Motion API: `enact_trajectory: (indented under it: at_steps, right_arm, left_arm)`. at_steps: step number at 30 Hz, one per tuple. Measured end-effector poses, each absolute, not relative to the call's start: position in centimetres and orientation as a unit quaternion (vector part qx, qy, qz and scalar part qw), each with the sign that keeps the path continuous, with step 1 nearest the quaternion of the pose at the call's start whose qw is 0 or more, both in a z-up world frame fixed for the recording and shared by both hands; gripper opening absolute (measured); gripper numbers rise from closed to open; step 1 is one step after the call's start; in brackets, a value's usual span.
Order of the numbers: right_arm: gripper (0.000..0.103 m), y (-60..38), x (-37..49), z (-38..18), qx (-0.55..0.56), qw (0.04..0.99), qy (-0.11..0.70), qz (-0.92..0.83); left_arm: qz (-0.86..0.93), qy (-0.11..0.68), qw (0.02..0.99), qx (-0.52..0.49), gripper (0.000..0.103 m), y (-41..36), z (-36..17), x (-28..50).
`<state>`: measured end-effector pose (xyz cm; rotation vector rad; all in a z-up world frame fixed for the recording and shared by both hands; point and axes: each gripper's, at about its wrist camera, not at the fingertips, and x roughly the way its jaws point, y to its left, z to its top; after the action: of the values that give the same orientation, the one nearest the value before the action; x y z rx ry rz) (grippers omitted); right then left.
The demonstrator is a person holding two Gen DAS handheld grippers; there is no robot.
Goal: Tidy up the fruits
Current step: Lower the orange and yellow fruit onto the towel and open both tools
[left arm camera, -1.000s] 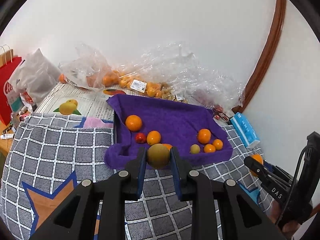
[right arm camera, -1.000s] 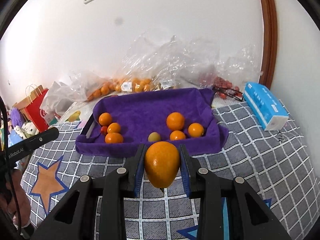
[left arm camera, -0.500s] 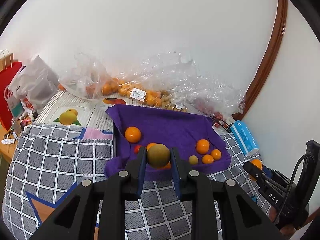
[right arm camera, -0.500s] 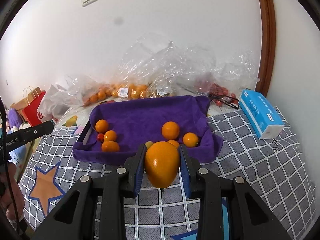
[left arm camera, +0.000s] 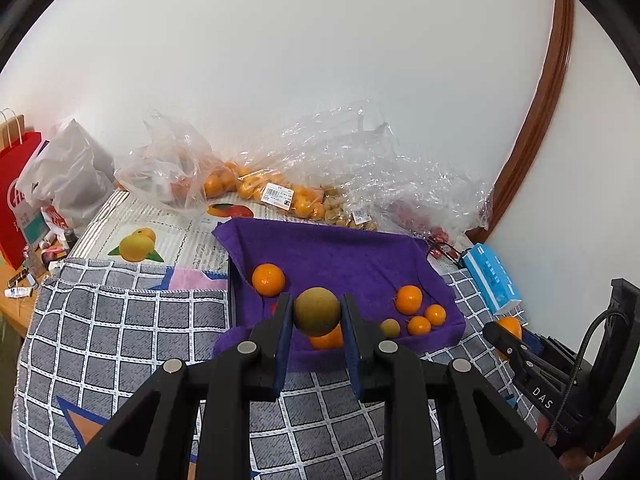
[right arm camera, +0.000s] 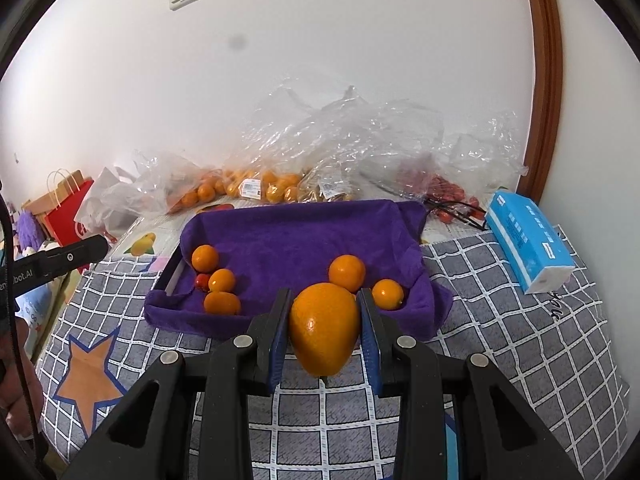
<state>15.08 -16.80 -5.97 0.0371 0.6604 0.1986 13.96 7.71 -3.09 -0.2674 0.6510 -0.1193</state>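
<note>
We're carrying two fruits toward the purple towel-lined tray (right arm camera: pixel 304 236), which sits on the grey checked cloth (right arm camera: pixel 500 360) near the wall and is the biggest thing to misjudge: its near rim is a soft, bunched fold of towel, so a fruit let go too early could land on that fold and roll back out onto the cloth. Behind it the clear plastic bags (right arm camera: pixel 360 140) of more fruit sit close to the far rim; an overshoot would push into them. The right gripper (right arm camera: pixel 324 320) has its fingers pinching a large orange fruit (right arm camera: pixel 323 328), pointed end down, held in the air in front of the tray's near edge; the blue pads grip only its widest part, so we judge a tilt or a jolt could let it slip downward. The left gripper (left arm camera: pixel 317 318) is pinching a round greenish-brown fruit (left arm camera: pixel 317 311), also in the air over the near part of the tray; it's a ball held at two points, so it may pivot or pop out. Smaller stuff: oranges already in the tray (right arm camera: pixel 347 273) and a tiny red fruit (right arm camera: pixel 202 281) lie right where we'd drop, so a fall could knock them rolling and mix the left and right groups.
</note>
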Motion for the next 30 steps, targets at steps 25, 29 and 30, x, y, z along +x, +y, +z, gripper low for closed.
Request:
enact_trajectory:
  at_steps: [25,29,30]
  right_arm:
    - [0.032,-16.3,19.5,-6.4,-0.005,0.943,0.32,0.094]
    - [0.032,-16.7,20.5,-6.6,-0.01,0.944,0.32,0.078]
    - [0.032,-16.9,20.7,-6.7,-0.006,0.944,0.32,0.077]
  left_arm:
    - [-0.063,0.324,0.933,-0.142,0.023,7.8,-4.0,18.7]
    - [-0.059,0.329,0.933,-0.136,0.023,7.6,-4.5,19.8]
    - [-0.058,0.332,0.932,-0.135,0.023,7.7,-4.8,20.0]
